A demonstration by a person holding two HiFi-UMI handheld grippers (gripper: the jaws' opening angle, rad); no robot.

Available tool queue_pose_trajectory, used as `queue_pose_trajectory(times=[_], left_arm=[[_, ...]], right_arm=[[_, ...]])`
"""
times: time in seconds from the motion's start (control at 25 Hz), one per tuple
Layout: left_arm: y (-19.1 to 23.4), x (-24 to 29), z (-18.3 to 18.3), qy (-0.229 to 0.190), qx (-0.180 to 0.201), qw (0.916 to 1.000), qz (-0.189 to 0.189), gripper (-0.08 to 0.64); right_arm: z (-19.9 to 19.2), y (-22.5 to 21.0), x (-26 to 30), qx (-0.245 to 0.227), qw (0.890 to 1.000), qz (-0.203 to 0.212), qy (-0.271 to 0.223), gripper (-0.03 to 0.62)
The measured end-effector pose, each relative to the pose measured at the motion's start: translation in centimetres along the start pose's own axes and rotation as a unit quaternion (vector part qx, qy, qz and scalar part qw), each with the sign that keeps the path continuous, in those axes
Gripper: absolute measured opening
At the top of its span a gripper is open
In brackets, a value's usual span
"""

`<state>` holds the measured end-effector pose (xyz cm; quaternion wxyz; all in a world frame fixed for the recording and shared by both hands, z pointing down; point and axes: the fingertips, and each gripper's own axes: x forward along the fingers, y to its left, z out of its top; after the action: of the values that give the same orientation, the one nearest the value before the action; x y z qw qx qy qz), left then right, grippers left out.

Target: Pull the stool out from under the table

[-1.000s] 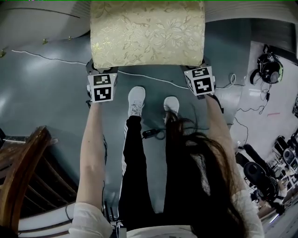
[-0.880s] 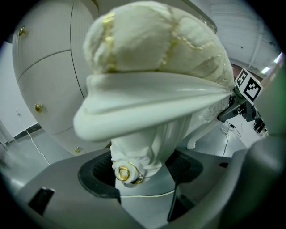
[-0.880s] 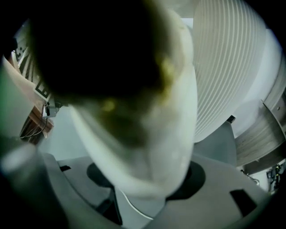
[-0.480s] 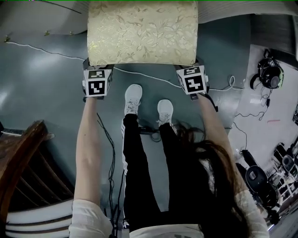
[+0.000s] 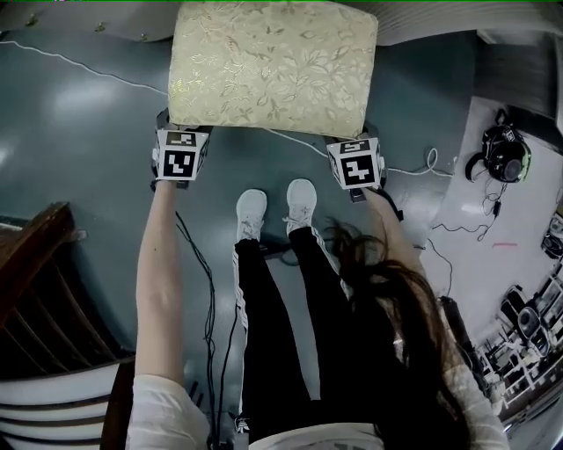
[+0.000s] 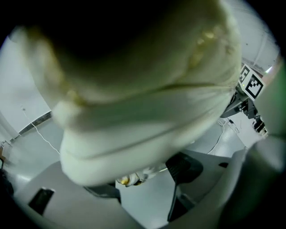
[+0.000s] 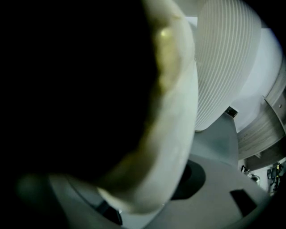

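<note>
The stool [image 5: 273,66] has a gold floral cushion and stands on the grey floor, its whole top showing in the head view. My left gripper [image 5: 179,136] grips the cushion's near left corner and my right gripper [image 5: 352,148] its near right corner. In the left gripper view the pale cushion edge [image 6: 147,103] fills the space between the jaws of the left gripper [image 6: 143,179]. In the right gripper view the cushion edge [image 7: 170,134] runs between the jaws of the right gripper [image 7: 149,197]. Both sets of fingertips are hidden under the cushion in the head view.
The table's pale edge [image 5: 422,22] runs along the top. A dark wooden chair [image 5: 35,290] stands at the lower left. Cables [image 5: 198,264] trail on the floor by the person's white shoes [image 5: 251,211]. Headphones [image 5: 503,151] and other gear lie at the right.
The stool has come out from under the table edge along with both grippers, so its far edge now shows. The person's feet have stepped back.
</note>
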<state>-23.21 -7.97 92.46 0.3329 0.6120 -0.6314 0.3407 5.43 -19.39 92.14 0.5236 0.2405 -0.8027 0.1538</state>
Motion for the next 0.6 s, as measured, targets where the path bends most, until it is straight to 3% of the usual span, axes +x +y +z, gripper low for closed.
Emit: queue_pose_trajectory(times=[0.6], left_arm=[[0.4, -0.8, 0.4, 0.023, 0.012, 0.9995, -0.017, 0.341]], right_arm=[[-0.5, 1.2, -0.7, 0.035, 0.999, 0.006, 0.018, 0.295]])
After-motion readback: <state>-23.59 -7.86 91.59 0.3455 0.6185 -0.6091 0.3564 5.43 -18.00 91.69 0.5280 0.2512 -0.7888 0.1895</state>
